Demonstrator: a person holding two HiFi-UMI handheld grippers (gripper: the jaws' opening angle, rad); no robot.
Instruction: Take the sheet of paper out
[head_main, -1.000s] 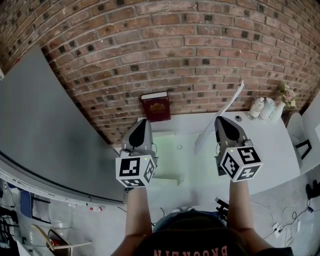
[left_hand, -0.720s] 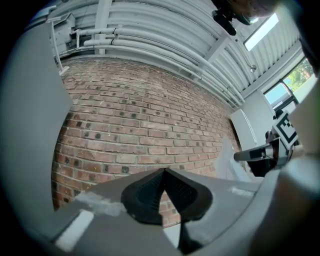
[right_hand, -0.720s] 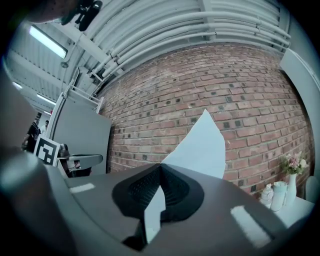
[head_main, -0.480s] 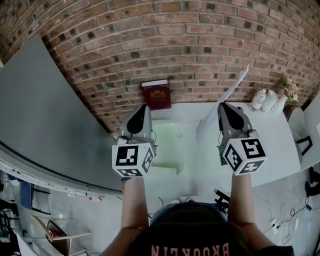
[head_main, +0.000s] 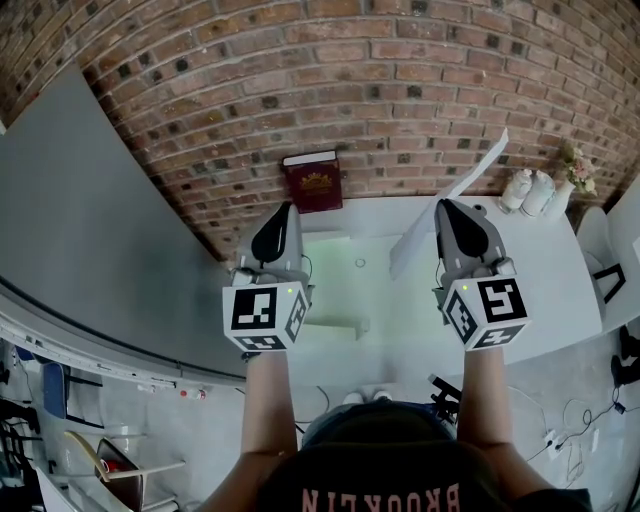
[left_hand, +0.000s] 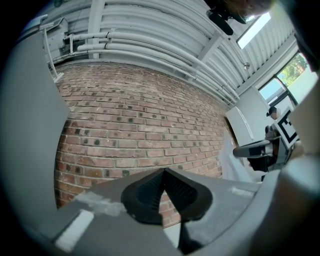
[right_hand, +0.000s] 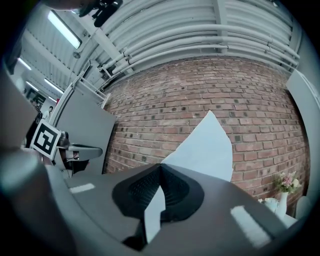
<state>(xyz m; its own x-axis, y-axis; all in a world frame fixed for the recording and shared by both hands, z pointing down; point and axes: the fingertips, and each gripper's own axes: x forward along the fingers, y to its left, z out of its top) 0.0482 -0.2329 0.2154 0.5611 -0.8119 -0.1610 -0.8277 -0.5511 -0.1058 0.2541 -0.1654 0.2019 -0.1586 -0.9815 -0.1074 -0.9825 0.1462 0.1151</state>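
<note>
Standing slanted above the white worktop (head_main: 540, 270), a plain white sheet of paper (right_hand: 202, 147) is pinched in the right tool (right_hand: 161, 170); the left tool (left_hand: 164, 172) is clenched empty. A vase (head_main: 555, 222) holds flowers (head_main: 575, 188).

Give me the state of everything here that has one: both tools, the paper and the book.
left tool: shut, nothing between its jaws.
right tool: shut on the sheet of paper.
sheet of paper: pinched near one edge, sticking up above the jaws.
red book: closed, standing against the brick wall.
</note>
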